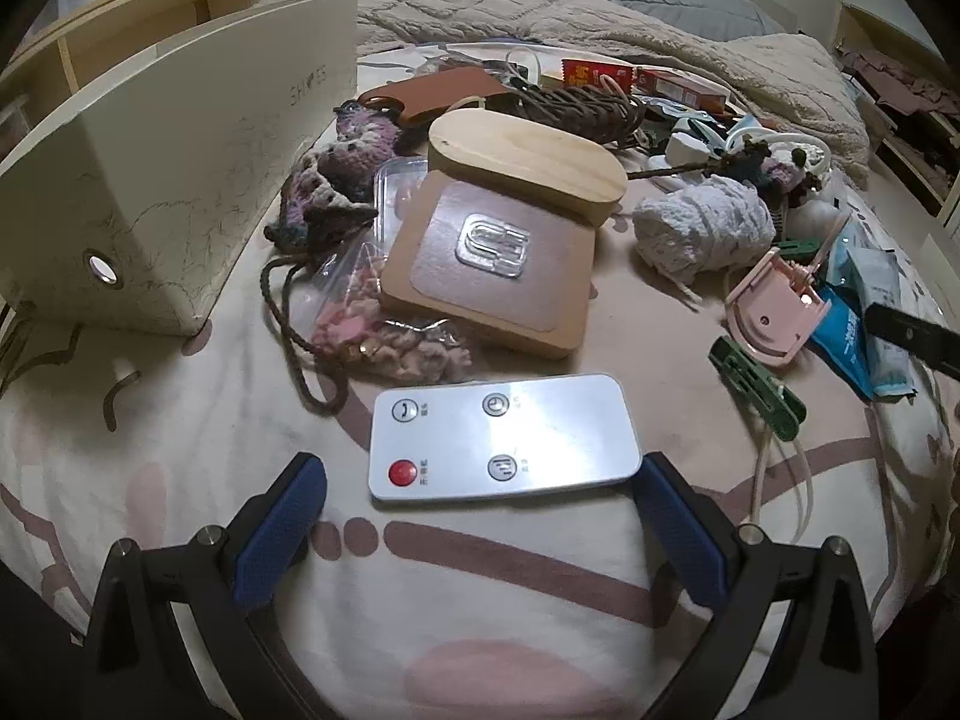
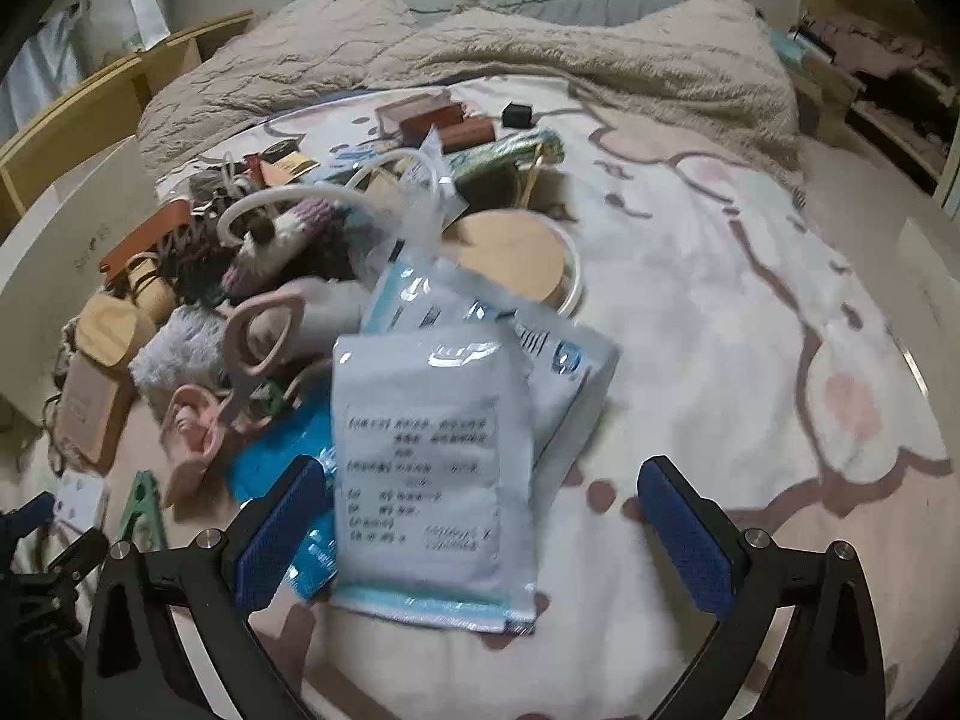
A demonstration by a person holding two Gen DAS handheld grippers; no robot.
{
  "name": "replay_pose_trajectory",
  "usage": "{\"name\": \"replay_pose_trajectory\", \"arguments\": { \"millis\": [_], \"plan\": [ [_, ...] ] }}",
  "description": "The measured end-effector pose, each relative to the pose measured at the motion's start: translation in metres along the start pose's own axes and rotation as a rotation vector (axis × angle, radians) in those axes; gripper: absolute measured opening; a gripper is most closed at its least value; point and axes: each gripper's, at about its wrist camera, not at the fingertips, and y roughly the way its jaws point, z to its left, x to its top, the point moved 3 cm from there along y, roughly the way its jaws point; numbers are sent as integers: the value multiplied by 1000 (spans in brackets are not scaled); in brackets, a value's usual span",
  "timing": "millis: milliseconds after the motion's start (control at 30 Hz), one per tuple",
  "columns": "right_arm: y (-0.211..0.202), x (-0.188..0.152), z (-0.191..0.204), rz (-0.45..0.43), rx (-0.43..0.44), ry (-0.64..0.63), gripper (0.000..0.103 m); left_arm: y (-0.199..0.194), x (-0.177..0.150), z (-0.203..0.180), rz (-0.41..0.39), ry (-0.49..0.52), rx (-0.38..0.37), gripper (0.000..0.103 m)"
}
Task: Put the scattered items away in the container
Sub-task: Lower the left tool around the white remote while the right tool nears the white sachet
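Down on the bed, the left tongs (image 1: 483, 480) stood wide open with nothing held, their blue pads flanking the near corners of a white remote (image 1: 503, 437). The right pad touched, or nearly touched, the remote's near right corner; the left pad stood clear of it. Bare patterned bedsheet (image 1: 510, 570) lay open between the fingers and to the near left. Just beyond the remote's far edge sat a wooden block (image 1: 489, 273) bearing a clear hook, with an oval wooden lid (image 1: 525, 165) overlapping its far edge. A cream shoebox (image 1: 180, 180), the container, stood at the far left, its near corner well apart from the remote. A green clothespin (image 1: 757, 391) and a pink eyelash curler (image 1: 774, 309) lay to the right, beside a ball of white yarn (image 1: 702, 228).

The right tongs (image 2: 480, 495) were also spread open and empty, straddling the near end of a white packet (image 2: 429, 468) printed with text. The left pad sat against a blue packet (image 2: 273, 462) at that packet's left edge; the right pad stood well apart over bare sheet. Clutter was heaped to the far left, including pink scissors (image 2: 258, 339) and a round wooden lid (image 2: 510, 255), while the whole right side of the bed was open up to the beige blanket (image 2: 540, 54).
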Motion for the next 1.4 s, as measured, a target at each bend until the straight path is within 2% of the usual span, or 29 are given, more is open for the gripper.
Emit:
{"name": "replay_pose_trajectory", "arguments": {
  "millis": [233, 400, 500, 633, 767, 967, 1033, 1167, 1400],
  "plan": [
    [1, -6, 5, -2, 33, 10, 103, 5, 7, 0, -8, -31, -2, 103],
    [2, -6, 13, -9, 30, -16, 98, 7, 9, 0, -11, -44, 1, 103],
    [4, -7, 13, -8, 35, -18, 93, 8, 11, 3, -4, -82, -19, 103],
    [0, -5, 11, -20, 52, -12, 78, 9, 9, 8, -2, -133, -46, 103],
    [-1, -5, 12, -23, 56, -15, 64, 9, 8, 6, -4, -123, -44, 103],
    [-2, -5, 13, -24, 59, -20, 63, 5, 9, 10, -28, -156, -68, 102],
    [-2, -5, 13, -25, 58, -20, 63, 6, 8, 6, -35, -134, -49, 102],
    [-2, -5, 12, -24, 65, -10, 63, 3, 7, 1, -55, -91, -29, 89],
    [-3, -4, 10, -30, 74, -6, 62, 1, 5, -1, -70, -59, -29, 89]
  ]
}}
